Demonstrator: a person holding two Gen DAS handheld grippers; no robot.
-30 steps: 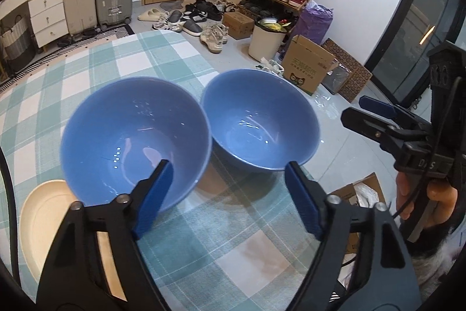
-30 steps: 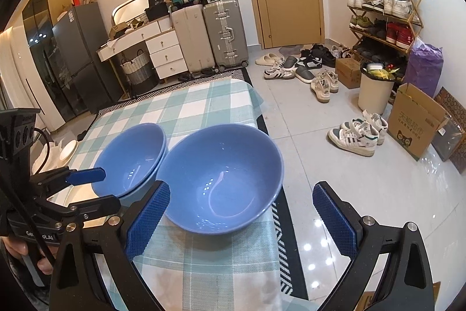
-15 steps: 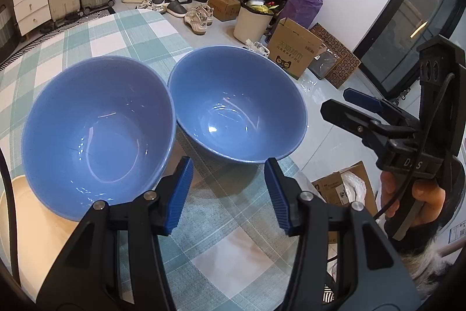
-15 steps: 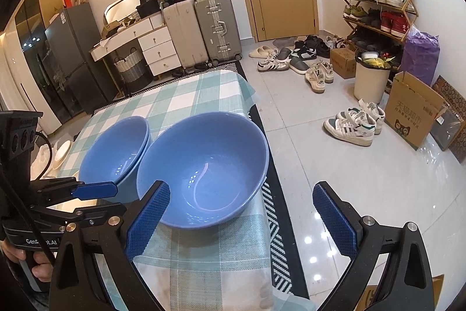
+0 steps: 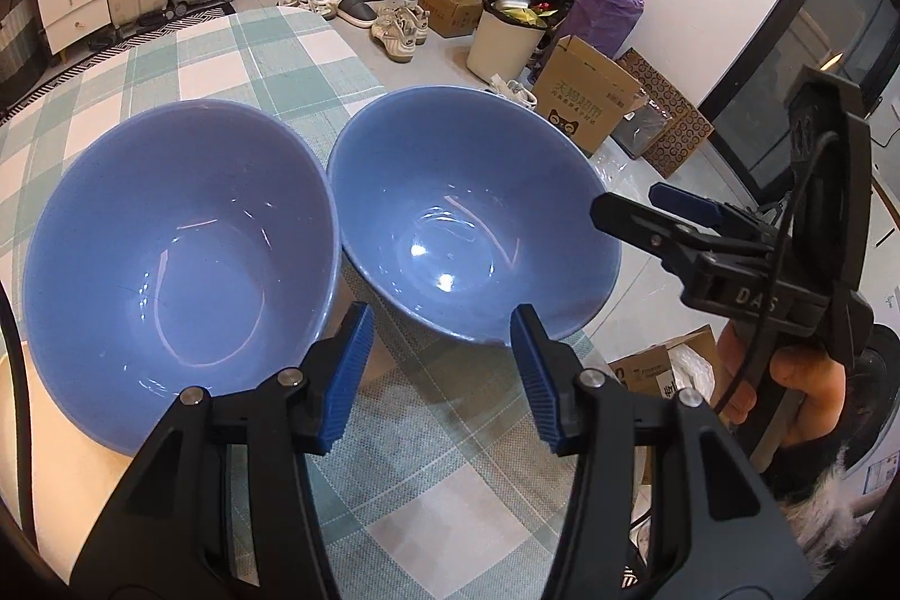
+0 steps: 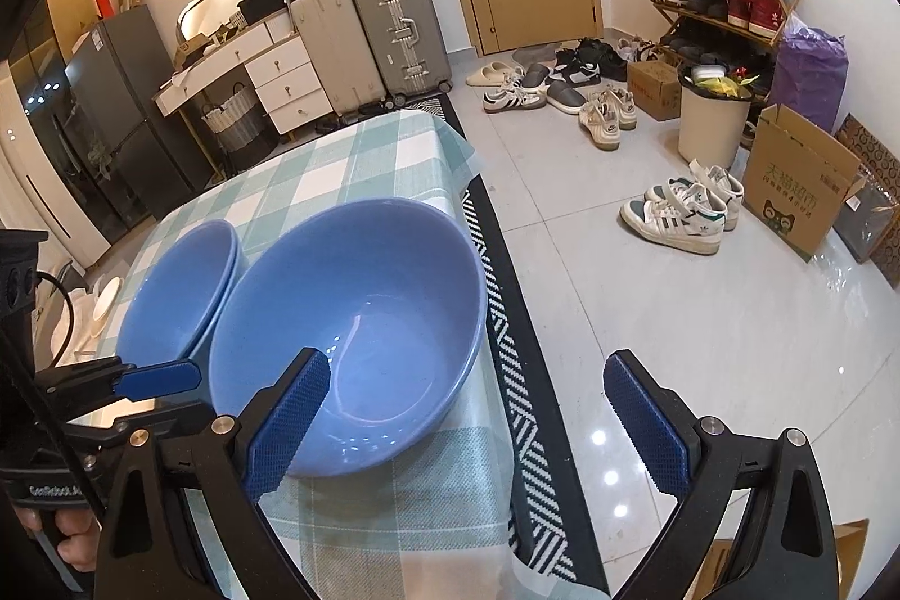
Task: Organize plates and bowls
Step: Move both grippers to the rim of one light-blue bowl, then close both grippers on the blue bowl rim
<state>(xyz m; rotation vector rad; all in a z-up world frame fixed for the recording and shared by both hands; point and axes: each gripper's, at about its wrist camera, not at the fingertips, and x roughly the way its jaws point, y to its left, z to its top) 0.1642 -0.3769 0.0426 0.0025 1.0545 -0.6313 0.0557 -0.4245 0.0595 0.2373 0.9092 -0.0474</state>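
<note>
Two glossy blue ceramic bowls sit side by side, rims just beside each other, on the table (image 5: 394, 487) under a green-and-white checked cloth; the right-hand blue bowl (image 6: 349, 319) stands near the table's edge, the left-hand blue bowl (image 5: 174, 257) appears in the right wrist view to be nested in another like it; a cream plate (image 5: 34, 431) lies at the far left, partly under that bowl's rim. The left tongs (image 5: 441, 378) hang partly open above the cloth, in front of the gap between the bowls, gripping nothing; the right tongs (image 6: 467, 425) gape wide, one blue pad (image 6: 287, 425) over the right bowl's near rim, the other out over the tiled floor, holding nothing.
</note>
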